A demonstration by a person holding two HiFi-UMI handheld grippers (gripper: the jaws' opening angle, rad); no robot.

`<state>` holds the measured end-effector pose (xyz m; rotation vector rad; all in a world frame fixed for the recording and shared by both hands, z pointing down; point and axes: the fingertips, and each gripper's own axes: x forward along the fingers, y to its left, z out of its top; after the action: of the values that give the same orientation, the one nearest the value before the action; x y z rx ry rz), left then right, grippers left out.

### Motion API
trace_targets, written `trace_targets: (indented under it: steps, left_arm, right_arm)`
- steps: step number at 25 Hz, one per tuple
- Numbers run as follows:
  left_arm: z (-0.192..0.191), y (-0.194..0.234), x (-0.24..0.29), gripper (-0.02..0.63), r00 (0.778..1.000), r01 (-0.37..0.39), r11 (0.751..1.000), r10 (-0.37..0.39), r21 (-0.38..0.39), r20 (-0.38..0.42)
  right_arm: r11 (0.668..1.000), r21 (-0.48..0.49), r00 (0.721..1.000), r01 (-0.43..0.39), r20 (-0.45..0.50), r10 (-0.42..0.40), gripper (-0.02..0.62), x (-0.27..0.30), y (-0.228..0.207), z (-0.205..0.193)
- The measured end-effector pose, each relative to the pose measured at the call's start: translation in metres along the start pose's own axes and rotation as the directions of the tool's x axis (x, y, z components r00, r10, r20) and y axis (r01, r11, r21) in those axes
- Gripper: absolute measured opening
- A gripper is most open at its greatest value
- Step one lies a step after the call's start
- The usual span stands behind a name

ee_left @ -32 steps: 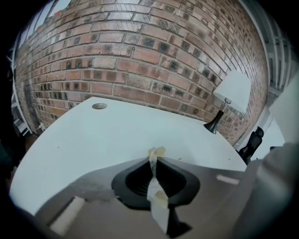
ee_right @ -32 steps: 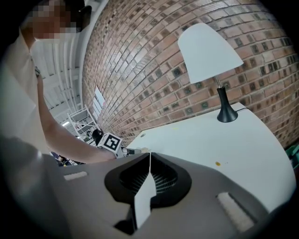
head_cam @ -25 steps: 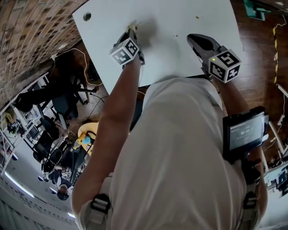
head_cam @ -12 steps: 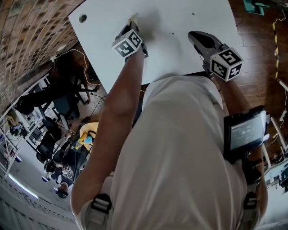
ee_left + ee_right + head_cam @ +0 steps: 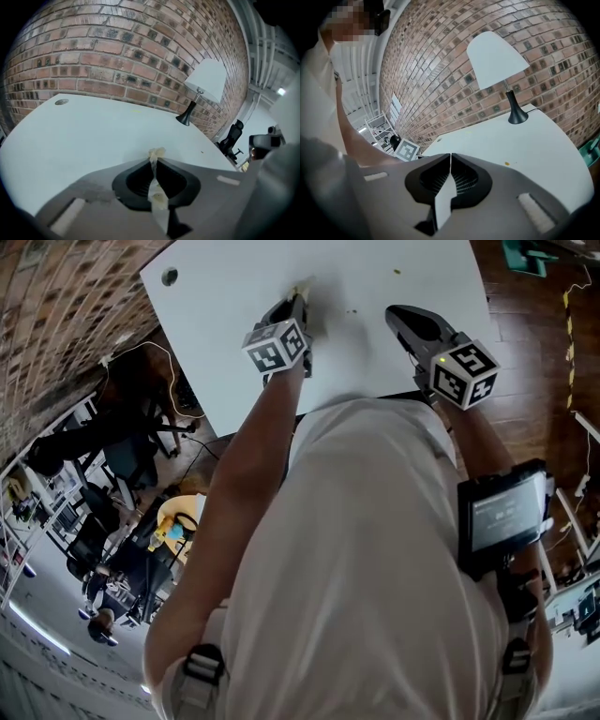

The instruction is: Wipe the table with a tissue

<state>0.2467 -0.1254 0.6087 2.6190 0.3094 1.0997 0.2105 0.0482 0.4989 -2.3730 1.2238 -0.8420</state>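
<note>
At the left, the left claw (image 5: pixel 298 294) is clamped on a thin, crumpled tissue (image 5: pixel 157 153). Its jaws are nearly together, and only a small tuft pokes past the tips toward the white desk (image 5: pixel 225 343). Whether the tuft touches the surface I cannot tell.

That tuft is the weak point. So little paper shows beyond the tips that a steep press would likely put the hard jaw ends on the desk, scraping rather than wiping. The strip also looks flimsy, so dragging it hard could tear it or pull it out of the grip. The cable hole (image 5: pixel 170 277) near the far left corner could snag the tuft if a stroke runs over it.

Toward the middle, a small dark speck (image 5: pixel 352 311) and a yellowish one (image 5: pixel 396 272) lie apart from the tissue, and so narrow a tuft could easily pass beside them.

At the right, the right claw (image 5: pixel 401 315) hangs over the desk with its jaws closed on nothing, where a wide rightward sweep might bump it. The lamp (image 5: pixel 494 58) stands at the far end, well apart.
</note>
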Motion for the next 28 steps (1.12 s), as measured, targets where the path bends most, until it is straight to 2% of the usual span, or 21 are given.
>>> trace_targets:
  steps: [3, 5, 8, 11, 14, 17, 23, 26, 28]
  left_arm:
    - [0.005, 0.007, -0.010, 0.021, 0.998, 0.009, 1.000, -0.008, -0.024, 0.060]
    - [0.015, 0.028, -0.020, 0.021, 0.995, -0.031, 0.999, 0.035, -0.039, 0.096]
    - [0.028, 0.070, -0.034, 0.021, 0.982, -0.133, 0.989, 0.139, -0.061, 0.126]
    - [0.031, 0.108, -0.044, 0.021, 0.963, -0.237, 0.971, 0.240, -0.039, 0.119]
    - [0.022, 0.131, -0.046, 0.021, 0.956, -0.281, 0.958, 0.284, -0.047, 0.078]
    - [0.019, 0.124, -0.041, 0.021, 0.964, -0.251, 0.965, 0.257, -0.075, 0.072]
    - [0.013, 0.061, -0.011, 0.021, 0.990, -0.131, 0.991, 0.129, 0.030, 0.061]
    - [0.008, 0.038, -0.004, 0.020, 0.995, -0.091, 0.996, 0.090, 0.021, 0.051]
    - [-0.001, 0.023, -0.003, 0.020, 0.999, -0.038, 0.999, 0.037, 0.008, 0.031]
  right_arm:
    - [1.000, -0.005, 1.000, -0.001, -0.001, 0.001, 0.014, -0.002, -0.001, 0.001]
    - [1.000, -0.008, 1.000, 0.001, -0.004, -0.001, 0.014, -0.002, -0.002, 0.000]
    - [1.000, -0.007, 1.000, 0.004, -0.007, -0.004, 0.014, -0.001, 0.001, -0.001]
    - [1.000, -0.006, 1.000, 0.009, -0.005, -0.009, 0.014, -0.001, 0.003, -0.001]
    - [1.000, -0.004, 1.000, 0.022, -0.005, -0.022, 0.014, -0.001, 0.003, -0.003]
    - [0.999, 0.000, 0.999, 0.038, -0.004, -0.038, 0.014, -0.005, 0.001, -0.006]
    - [0.999, 0.003, 0.999, 0.050, 0.002, -0.050, 0.014, -0.011, 0.006, -0.005]
    - [0.998, -0.001, 0.998, 0.056, 0.002, -0.056, 0.014, -0.013, 0.008, -0.006]
    - [0.998, -0.001, 0.998, 0.059, 0.001, -0.059, 0.014, -0.012, 0.010, -0.008]
